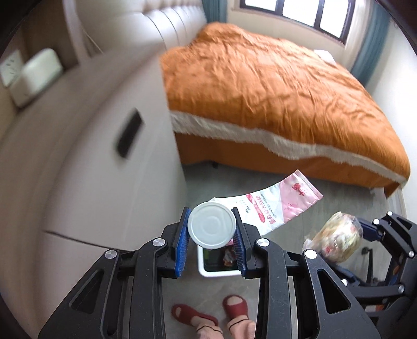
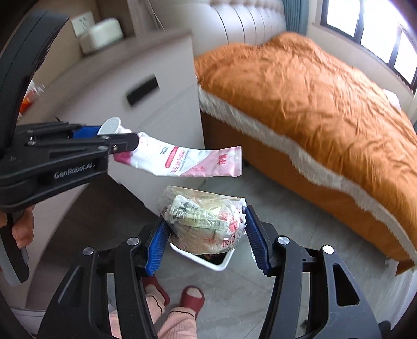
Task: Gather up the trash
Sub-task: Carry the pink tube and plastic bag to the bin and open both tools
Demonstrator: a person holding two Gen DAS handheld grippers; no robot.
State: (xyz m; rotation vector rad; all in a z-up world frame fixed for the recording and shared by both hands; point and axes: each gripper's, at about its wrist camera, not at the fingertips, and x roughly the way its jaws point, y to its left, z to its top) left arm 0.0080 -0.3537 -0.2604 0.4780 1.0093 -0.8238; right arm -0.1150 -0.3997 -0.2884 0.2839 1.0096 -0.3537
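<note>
Window [image 1: 299, 15] daylight, motion blur, fisheye.

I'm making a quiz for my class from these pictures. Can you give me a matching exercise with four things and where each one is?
Things:
1. toothpaste tube
2. crumpled plastic bag
3. white bin
4. orange blanket

Places:
A. spread over the bed
B. on the floor below both grippers
C. clamped at its cap end in the left gripper
D. clamped in the right gripper

Pairs: 1-C, 2-D, 3-B, 4-A
</note>
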